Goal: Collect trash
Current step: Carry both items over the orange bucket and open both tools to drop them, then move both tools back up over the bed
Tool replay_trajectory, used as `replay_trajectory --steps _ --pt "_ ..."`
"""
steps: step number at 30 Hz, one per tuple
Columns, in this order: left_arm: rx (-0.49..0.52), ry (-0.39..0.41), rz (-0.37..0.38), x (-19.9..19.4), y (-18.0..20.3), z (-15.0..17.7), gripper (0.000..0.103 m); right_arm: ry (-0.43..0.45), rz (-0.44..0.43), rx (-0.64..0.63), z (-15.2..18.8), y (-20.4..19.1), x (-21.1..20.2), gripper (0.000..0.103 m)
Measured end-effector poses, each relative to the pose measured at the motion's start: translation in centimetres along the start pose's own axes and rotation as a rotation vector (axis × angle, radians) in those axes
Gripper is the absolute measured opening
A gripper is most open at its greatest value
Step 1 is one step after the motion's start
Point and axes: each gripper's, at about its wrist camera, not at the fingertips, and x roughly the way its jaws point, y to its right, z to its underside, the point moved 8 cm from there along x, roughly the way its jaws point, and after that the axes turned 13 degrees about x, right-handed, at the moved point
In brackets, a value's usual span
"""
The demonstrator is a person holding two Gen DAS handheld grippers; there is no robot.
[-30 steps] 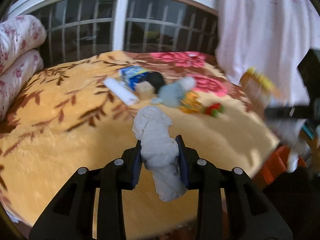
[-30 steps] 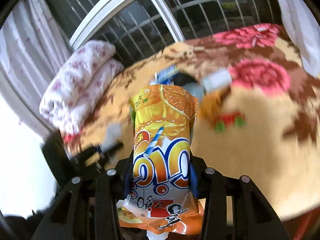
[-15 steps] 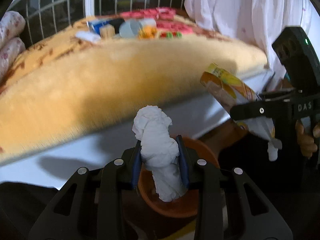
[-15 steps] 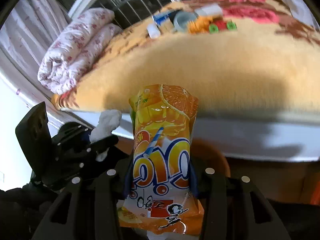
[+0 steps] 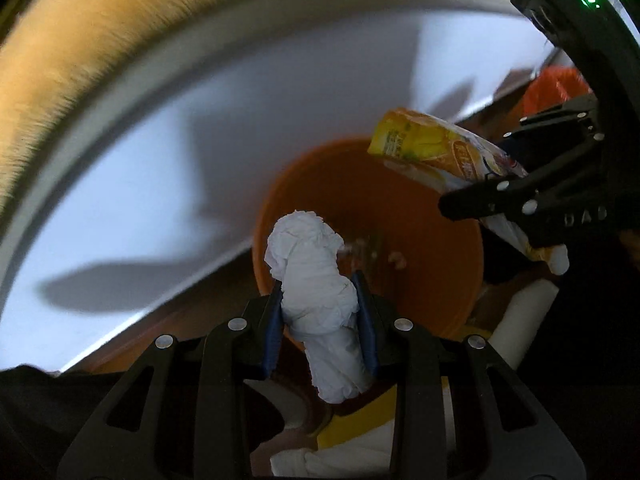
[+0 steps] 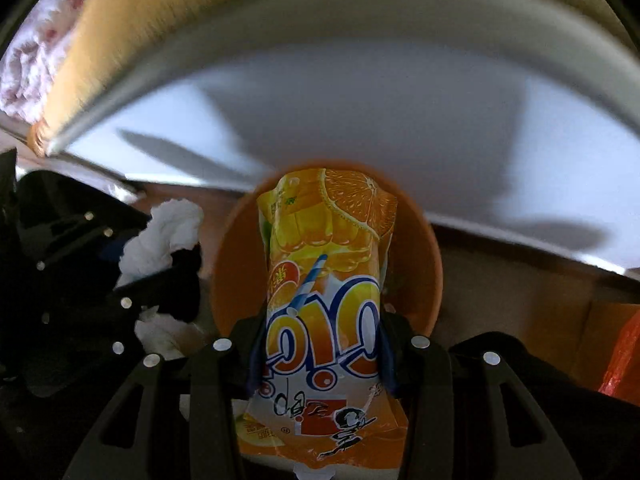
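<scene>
My left gripper is shut on a crumpled white tissue wad, which stands up between the blue pads. It hangs over the near rim of an orange bin on the floor. My right gripper is shut on an orange juice-drink pouch, held upright above the same orange bin. In the left wrist view the pouch and the right gripper show at the right, over the bin's far rim. In the right wrist view the tissue wad and the left gripper are at the left.
The bed's white side panel and the yellow fuzzy blanket edge curve above the bin. An orange plastic bag lies at the right on the floor. White and yellow scraps lie below the left gripper.
Both grippers have come down from bed height and tipped downward over the orange bin, each with its load still held. The bed top has left both views.
</scene>
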Motion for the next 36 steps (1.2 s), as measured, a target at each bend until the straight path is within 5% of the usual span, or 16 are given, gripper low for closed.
replay_trajectory --steps 12,13,15,16,25,30,36 --pt "-0.022 -0.098 0.077 4.3 -0.8 0.7 0.032 -0.074 0.044 0.028 -0.3 0.0 2.8 0.048" --pt "-0.022 -0.099 0.07 4.3 -0.9 0.7 0.035 -0.073 0.047 0.03 -0.4 -0.1 2.8 0.052" --pt "-0.024 -0.104 0.055 4.3 -1.1 0.6 0.061 -0.056 0.055 0.036 -0.5 0.2 2.8 0.068" --pt "-0.025 -0.099 0.035 4.1 -1.3 0.5 0.066 -0.05 0.053 0.039 -0.4 0.4 2.7 0.069" --pt "-0.032 -0.073 0.017 3.2 -0.9 0.4 0.07 -0.008 0.023 0.085 -0.3 0.9 1.4 0.07" --pt "-0.026 -0.032 0.018 2.0 -0.6 -0.7 0.07 0.037 -0.021 0.076 0.1 0.5 -0.8 0.071" --pt "-0.065 0.116 -0.005 -3.3 -1.7 -2.0 0.07 0.147 -0.06 -0.023 0.5 -1.5 -6.2 0.071"
